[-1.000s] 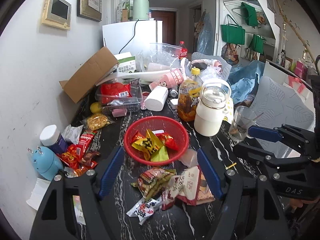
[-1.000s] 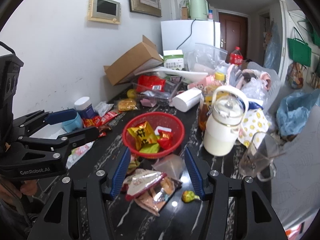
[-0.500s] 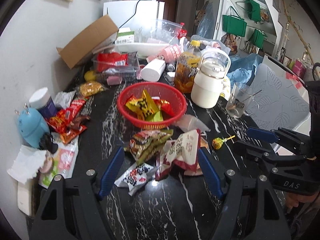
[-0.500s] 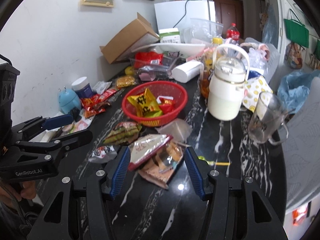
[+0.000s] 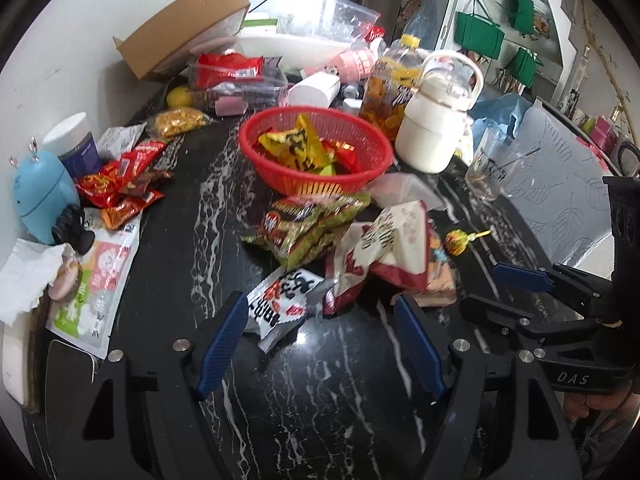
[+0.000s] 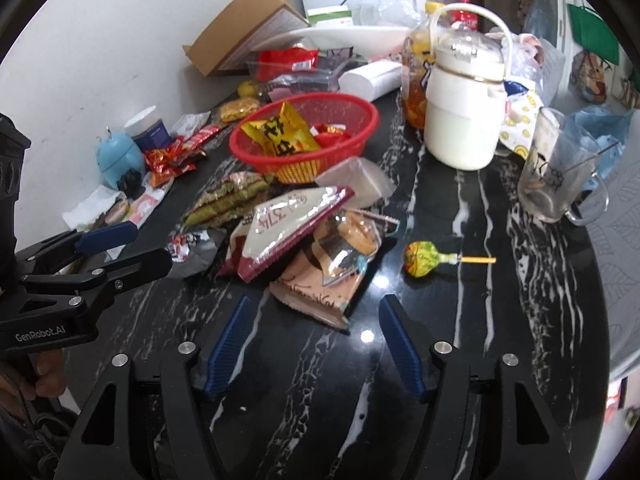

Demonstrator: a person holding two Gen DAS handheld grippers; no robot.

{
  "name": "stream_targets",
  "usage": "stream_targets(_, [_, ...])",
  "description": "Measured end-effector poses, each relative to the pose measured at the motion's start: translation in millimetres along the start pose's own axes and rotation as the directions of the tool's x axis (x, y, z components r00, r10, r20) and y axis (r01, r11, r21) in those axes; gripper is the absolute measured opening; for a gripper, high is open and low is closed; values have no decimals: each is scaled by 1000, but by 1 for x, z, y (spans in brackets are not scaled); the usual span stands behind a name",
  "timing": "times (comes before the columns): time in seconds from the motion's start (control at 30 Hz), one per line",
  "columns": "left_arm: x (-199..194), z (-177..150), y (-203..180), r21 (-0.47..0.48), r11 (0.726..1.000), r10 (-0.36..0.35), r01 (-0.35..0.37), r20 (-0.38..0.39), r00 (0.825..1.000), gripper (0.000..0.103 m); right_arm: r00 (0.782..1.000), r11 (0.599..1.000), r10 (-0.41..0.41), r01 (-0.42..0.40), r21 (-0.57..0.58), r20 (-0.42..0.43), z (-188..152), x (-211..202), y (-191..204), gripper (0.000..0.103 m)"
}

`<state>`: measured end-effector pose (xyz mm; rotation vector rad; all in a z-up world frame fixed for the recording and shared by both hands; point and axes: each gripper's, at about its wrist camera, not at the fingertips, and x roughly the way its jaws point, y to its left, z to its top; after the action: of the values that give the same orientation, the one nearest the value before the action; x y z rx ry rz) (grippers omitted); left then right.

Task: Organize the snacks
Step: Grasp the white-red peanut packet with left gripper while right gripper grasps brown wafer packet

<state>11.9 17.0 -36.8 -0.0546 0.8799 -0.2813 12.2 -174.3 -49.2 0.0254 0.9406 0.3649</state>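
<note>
**Grippers hovering, both spread and empty**

Left gripper point(image 5: 316, 320) is sitting just short of the white-and-red snack packet point(image 5: 280, 300) on the worktop point(image 5: 340, 392); right gripper point(image 6: 312, 320) is facing the tan packet point(image 6: 320, 288). Red basket point(image 5: 316, 152) is lying beyond. Advice: pinch one packet's edge only.

Both views are bright and evenly lit, daylight seeming to come from the room beyond the red basket point(image 5: 316, 152). The glossy black tabletop point(image 6: 500, 320) throws back a small white glare spot just in front of the snack packets point(image 6: 304, 240). Shadows are soft. Fisheye bending curves the walls, with black vignette in every corner. Packets nearest the basket in the left view look slightly smeared
</note>
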Motion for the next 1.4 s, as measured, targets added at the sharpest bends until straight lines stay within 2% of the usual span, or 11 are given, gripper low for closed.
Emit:
stream_targets(0.13, [10, -3, 8, -7, 1000, 9, -10, -6, 1000, 75, 999, 1000, 8, -7, 24, -36, -2, 15, -1, 69])
stream_targets(0.2, [14, -3, 11, -7, 1000, 17, -17, -7, 1000, 75, 999, 999, 8, -6, 35, -51, -1, 22, -4, 76])
stream_targets(0.37, [29, 1, 24, -23, 999, 46, -46, -21, 999, 75, 998, 998, 24, -20, 54, -65, 5, 37, -8, 76])
stream_targets(0.7, [51, 2, 37, -37, 999, 14, -17, -66, 998, 75, 995, 998, 22, -16, 67, -96, 19, 66, -9, 76])
stream_targets(0.77, [54, 1, 36, -36, 999, 6, -8, -74, 997, 69, 995, 998, 16, -9, 61, -99, 19, 69, -9, 76])
stream_targets(0.8, [55, 0, 36, -36, 999, 5, -8, -79, 997, 67, 995, 998, 17, -11, 59, -102, 19, 70, -9, 72])
stream_targets(0.87, [58, -1, 37, -39, 999, 1, -5, -90, 996, 53, 994, 998, 28, -23, 58, -102, 18, 68, -8, 66])
stream_targets(0.9, [59, -2, 37, -44, 999, -15, 11, -96, 995, 52, 995, 998, 25, -19, 53, -99, 17, 67, -8, 64])
stream_targets(1.03, [56, -4, 29, -4, 1000, 23, -23, -85, 996, 46, 996, 1000, 1, 1, 26, -85, 14, 61, -6, 60])
stream_targets(1.4, [41, -25, 2, 5, 1000, -9, 10, -129, 992, 46, 997, 1000, -10, 12, 27, -83, -11, 36, -14, 58])
